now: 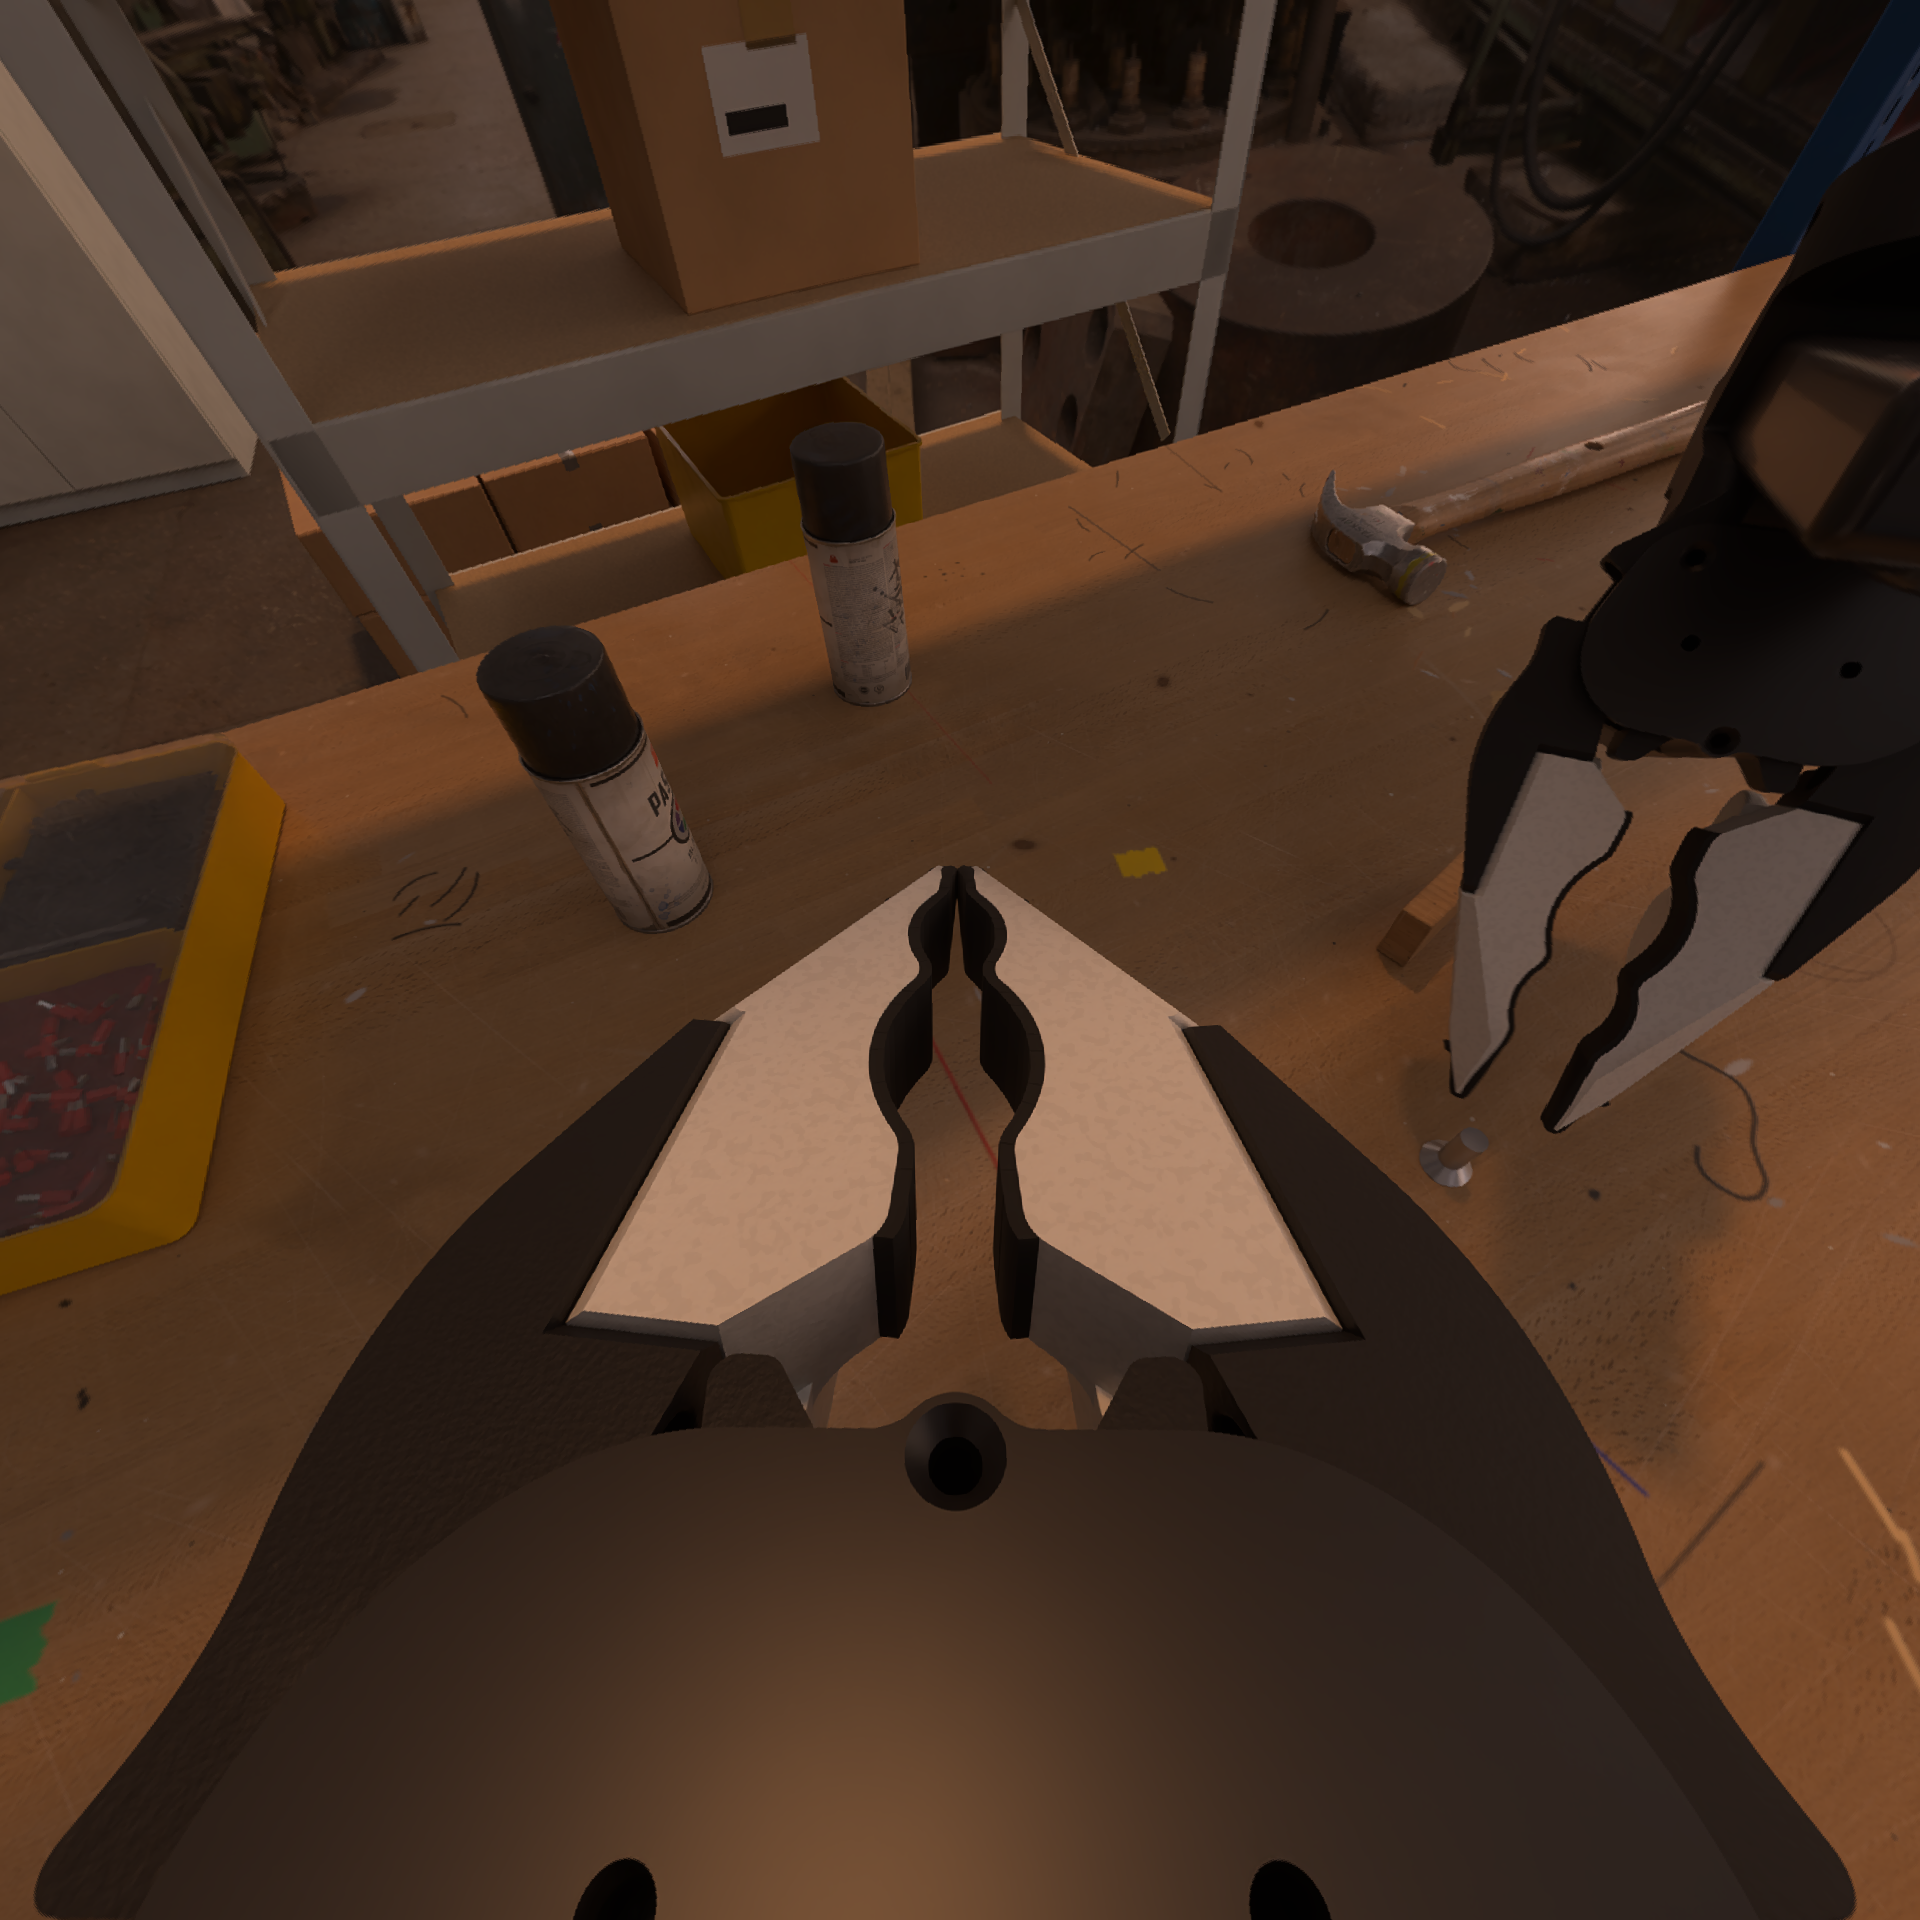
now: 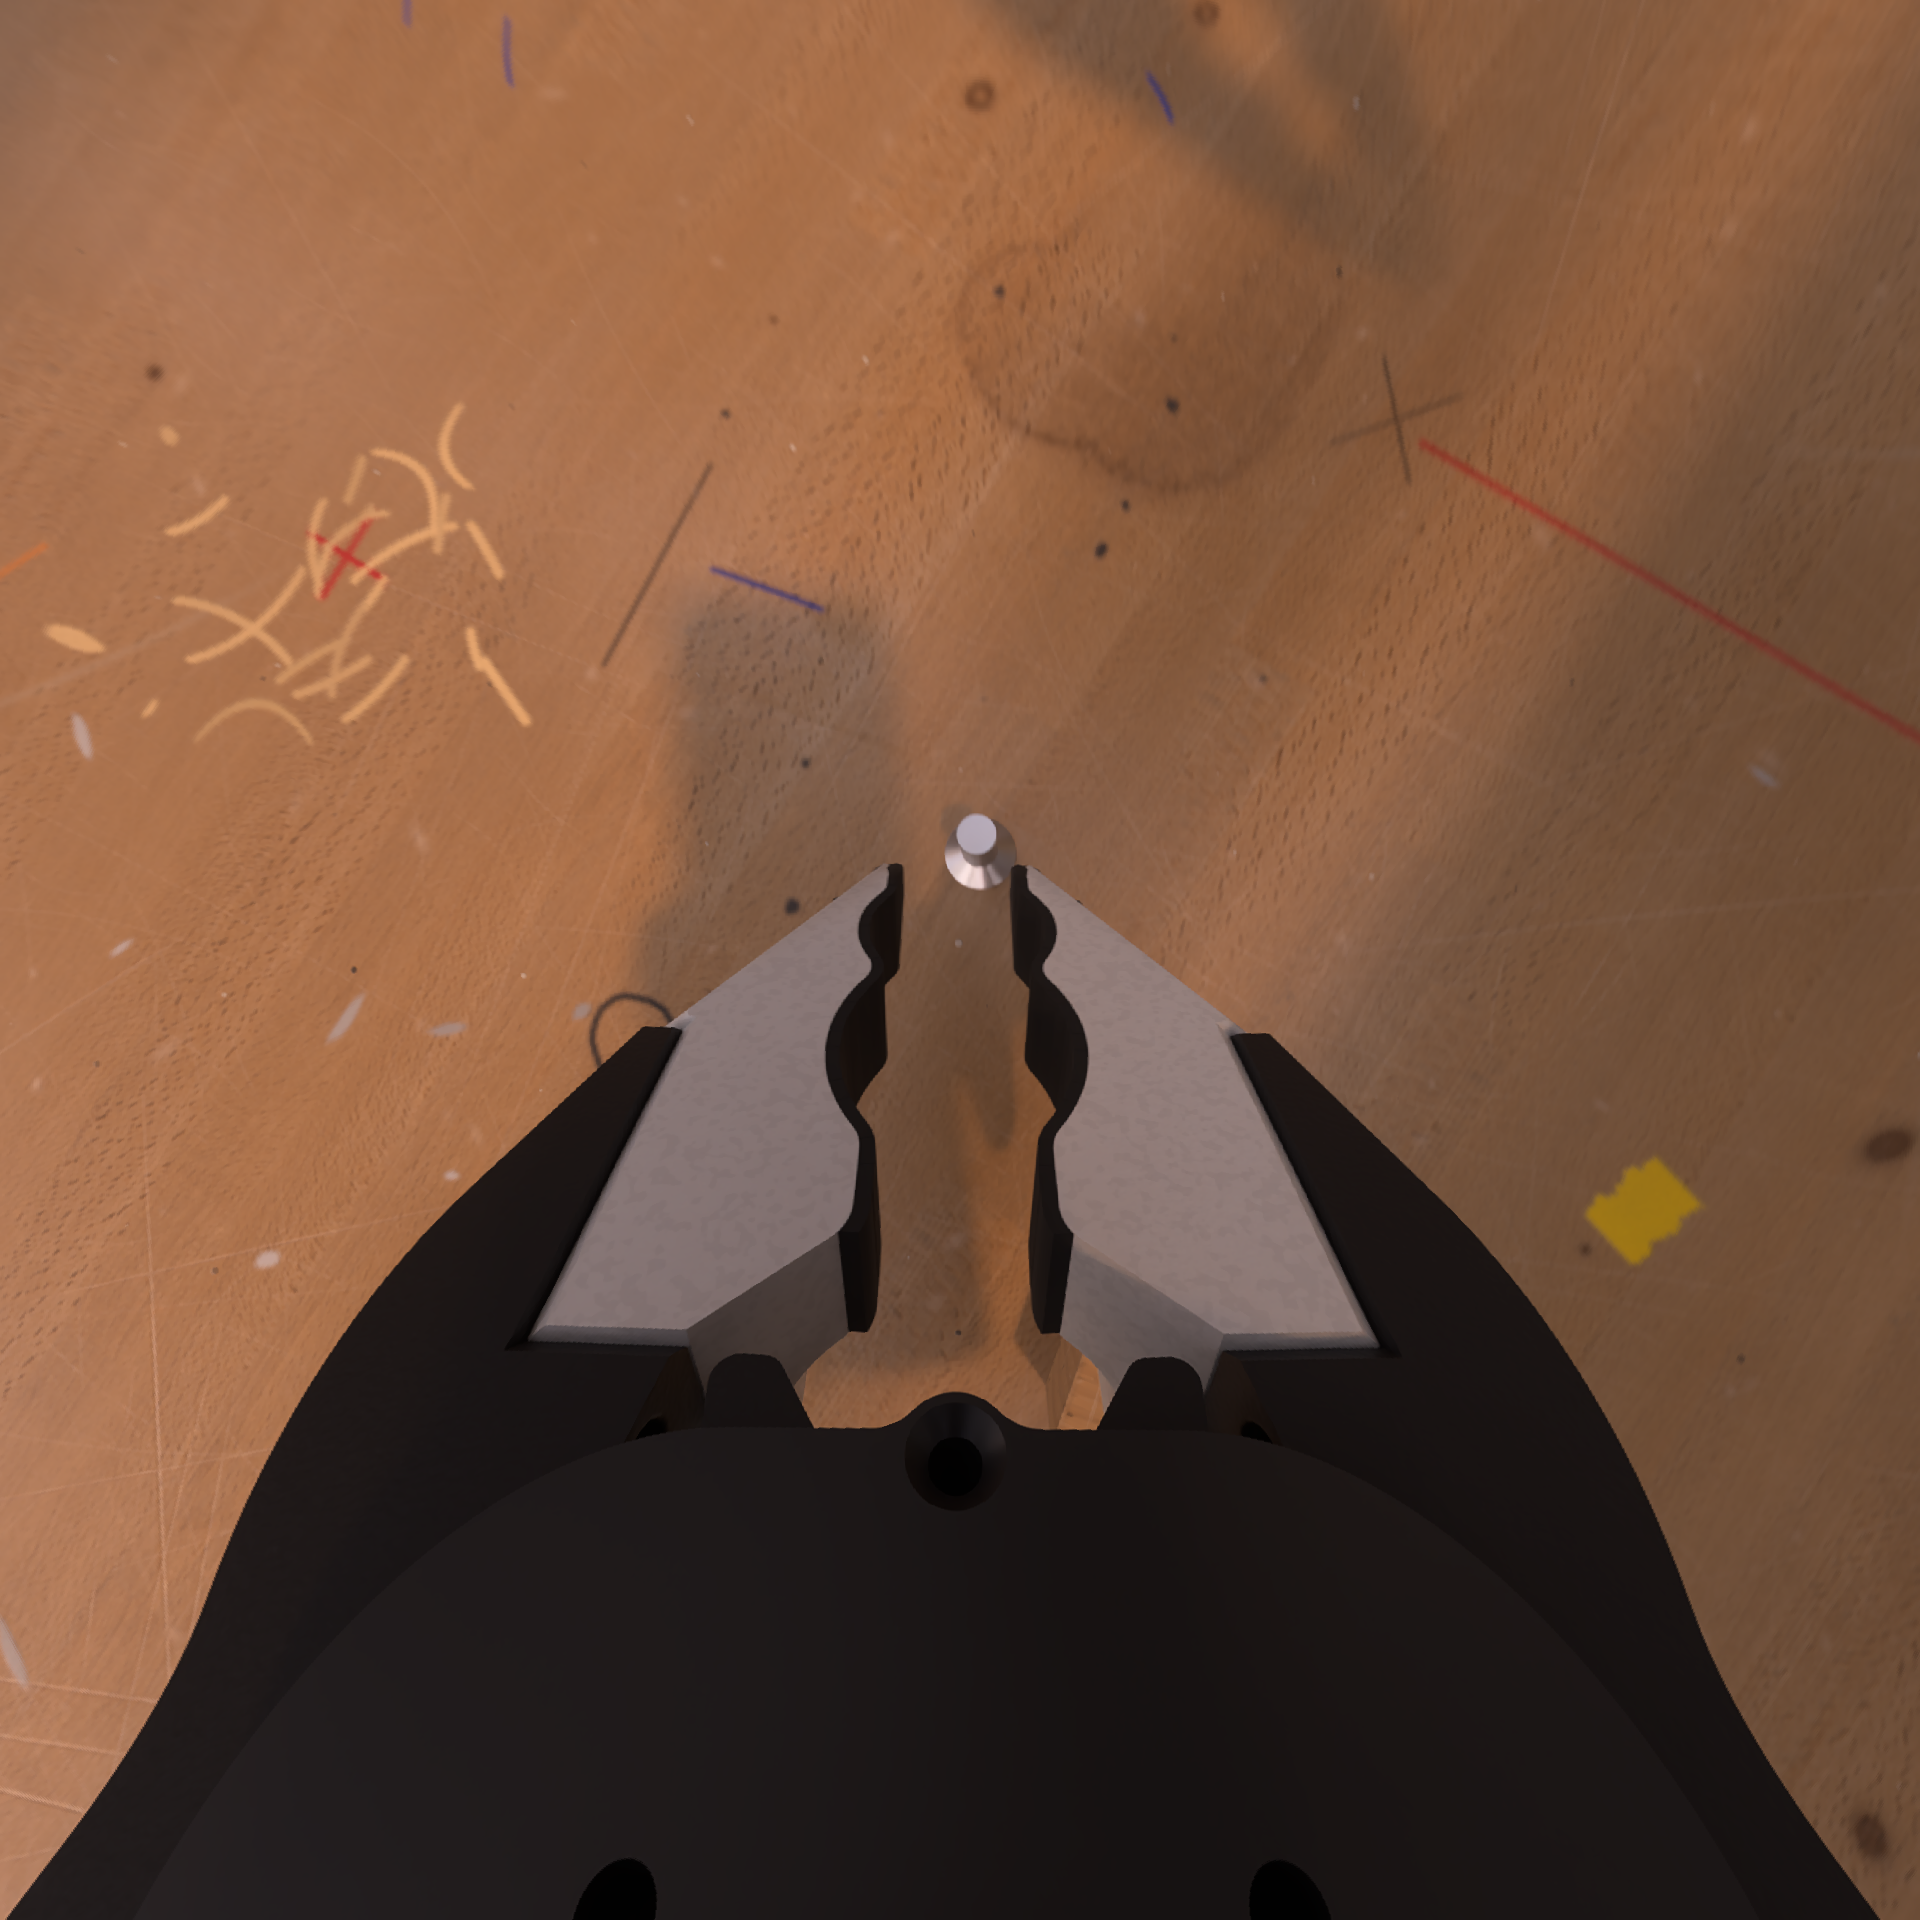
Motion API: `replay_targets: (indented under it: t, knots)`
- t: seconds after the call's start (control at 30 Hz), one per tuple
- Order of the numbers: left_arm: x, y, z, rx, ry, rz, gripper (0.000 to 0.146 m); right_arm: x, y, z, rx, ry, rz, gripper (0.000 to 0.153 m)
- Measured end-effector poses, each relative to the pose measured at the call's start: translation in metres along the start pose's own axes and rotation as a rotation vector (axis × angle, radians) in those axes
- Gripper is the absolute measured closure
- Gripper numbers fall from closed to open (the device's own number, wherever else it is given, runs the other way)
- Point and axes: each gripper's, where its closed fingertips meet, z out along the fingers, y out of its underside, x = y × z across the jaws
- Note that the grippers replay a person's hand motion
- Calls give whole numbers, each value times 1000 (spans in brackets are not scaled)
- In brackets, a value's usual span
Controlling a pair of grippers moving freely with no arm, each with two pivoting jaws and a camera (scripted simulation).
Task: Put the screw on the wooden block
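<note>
A small silver screw [image 1: 1452,1155] stands on its flat head on the workbench, shank up. It also shows in the right wrist view [image 2: 975,852]. My right gripper [image 2: 956,878] is open and points down at the bench, its fingertips just short of the screw; in the left wrist view the right gripper [image 1: 1509,1107] hangs just above and right of the screw. A wooden block [image 1: 1415,930] lies behind the right gripper, mostly hidden by it. My left gripper [image 1: 956,878] is shut and empty over the bench's middle.
Two spray cans [image 1: 597,774] [image 1: 857,561] stand at the back left of the bench. A yellow bin [image 1: 223,997] of small parts sits at the left edge. A hammer [image 1: 1382,540] lies at the back right. Shelves with a cardboard box [image 1: 748,145] stand behind the bench.
</note>
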Motion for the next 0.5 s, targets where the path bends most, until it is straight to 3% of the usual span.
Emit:
replay_targets:
  t: [0.37,0.5]
  knots:
    - [0,1,1,-2,4,-3,146,2,5,15,-60,43,-12,106]
    - [1,1,2,-4,5,-2,146,4,7,21,-91,54,-8,107]
